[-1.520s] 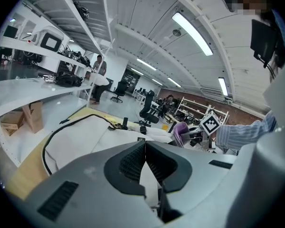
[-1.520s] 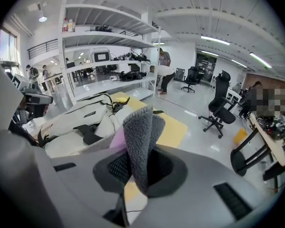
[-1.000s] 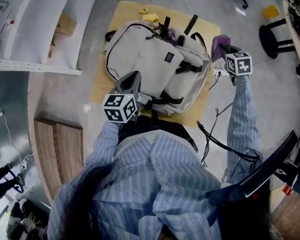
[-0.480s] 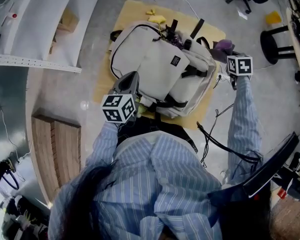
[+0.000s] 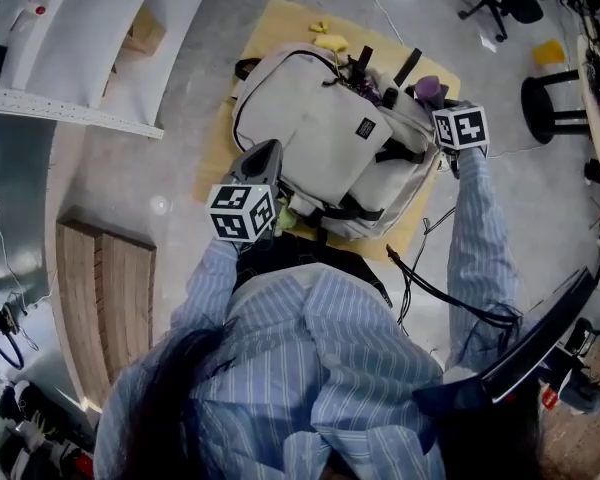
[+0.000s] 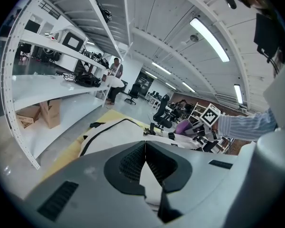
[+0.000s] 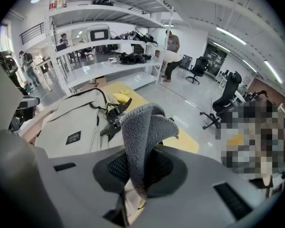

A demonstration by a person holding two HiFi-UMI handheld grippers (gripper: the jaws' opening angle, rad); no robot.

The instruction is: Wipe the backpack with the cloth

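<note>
**Head view: backpack braced, cloth at its top corner**

The backpack point(image 5: 320, 128) lies flat, front panel up, on a yellow mat point(image 5: 220, 153) on the floor. Its black straps point(image 5: 405, 68) point away from me.

My left hand-held gripper point(image 6: 145, 148) sits at the near bottom edge of the bag. In the left gripper view its jaws are pressed together, with a wedge of pale fabric caught between the pads. I take that fabric to be the bag's own. Judgement: this grip anchors the bag so it does not slide on the mat when I wipe.

My right hand-held gripper point(image 7: 141, 172) is at the far right corner, just beside the straps. It is clamped on the cloth point(image 7: 145, 127), which rises from the jaws and folds over at the top. The cloth is held high, probably to leave a free fold for wiping. No view settles whether it touches the bag yet.
</note>
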